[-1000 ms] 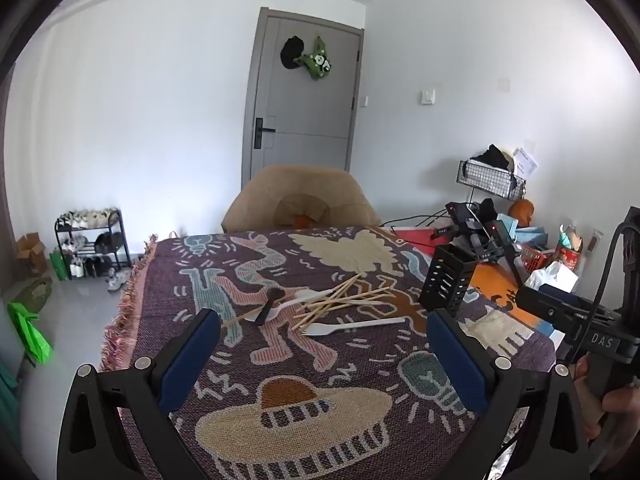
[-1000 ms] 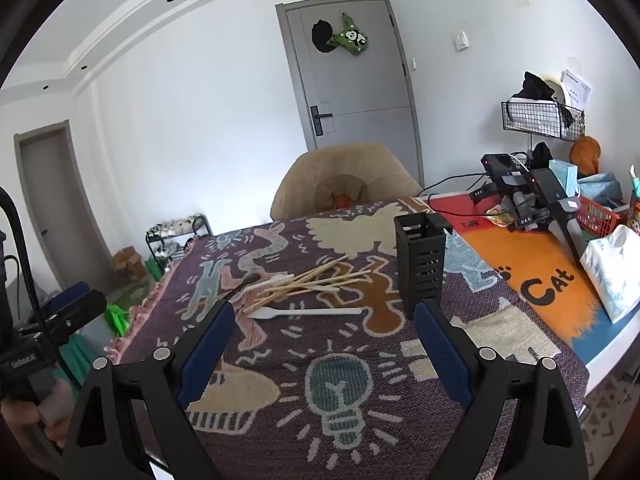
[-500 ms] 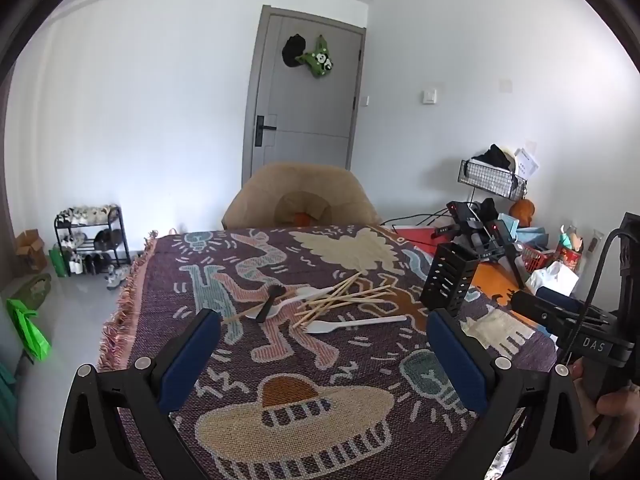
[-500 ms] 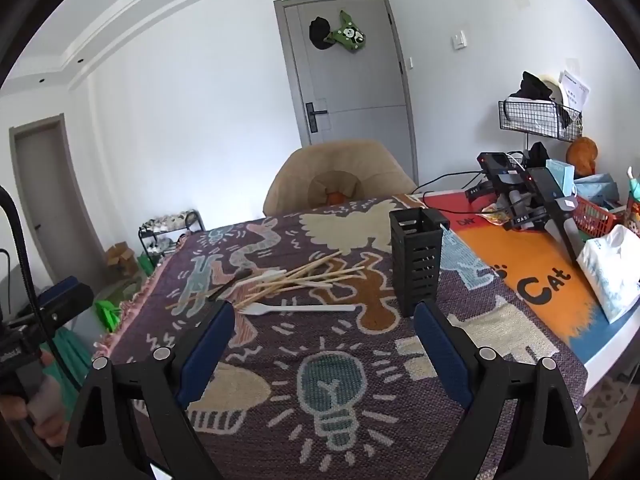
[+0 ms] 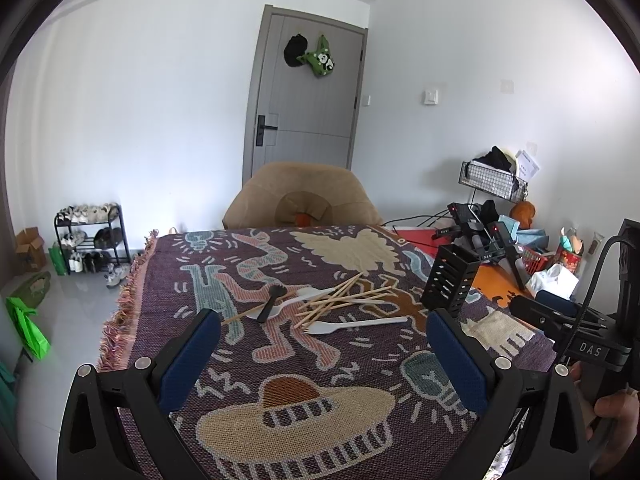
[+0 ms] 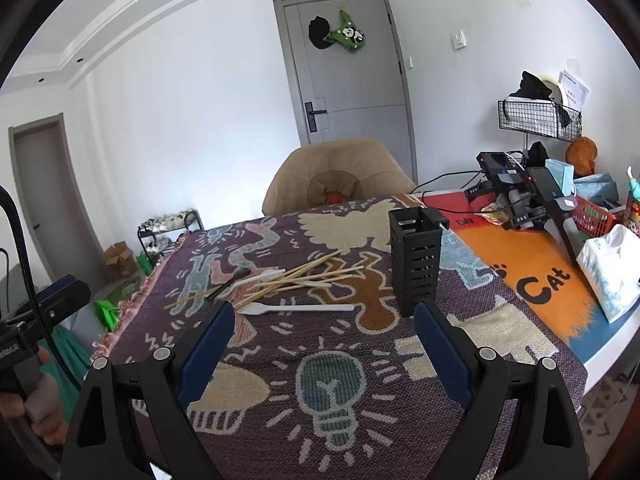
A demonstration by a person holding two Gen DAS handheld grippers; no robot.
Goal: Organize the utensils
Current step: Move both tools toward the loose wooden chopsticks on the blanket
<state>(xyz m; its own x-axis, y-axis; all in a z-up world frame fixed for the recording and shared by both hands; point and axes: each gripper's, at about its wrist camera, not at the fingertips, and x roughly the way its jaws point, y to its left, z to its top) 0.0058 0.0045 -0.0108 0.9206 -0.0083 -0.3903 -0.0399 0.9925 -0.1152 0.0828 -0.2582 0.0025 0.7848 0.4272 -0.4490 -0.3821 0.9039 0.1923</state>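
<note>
Lying loose on woven blanket (image 5: 256, 364): slim wooden chopsticks (image 5: 344, 298), white plastic fork (image 6: 296, 309).

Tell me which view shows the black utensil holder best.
The right wrist view: the black utensil holder stands upright, near centre and large, its slotted walls clear. In the left wrist view the holder sits off to the right, smaller and leaning from lens distortion.

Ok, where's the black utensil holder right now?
The black utensil holder stands upright on the patterned blanket, right of the chopstick pile, in both wrist views.
</note>
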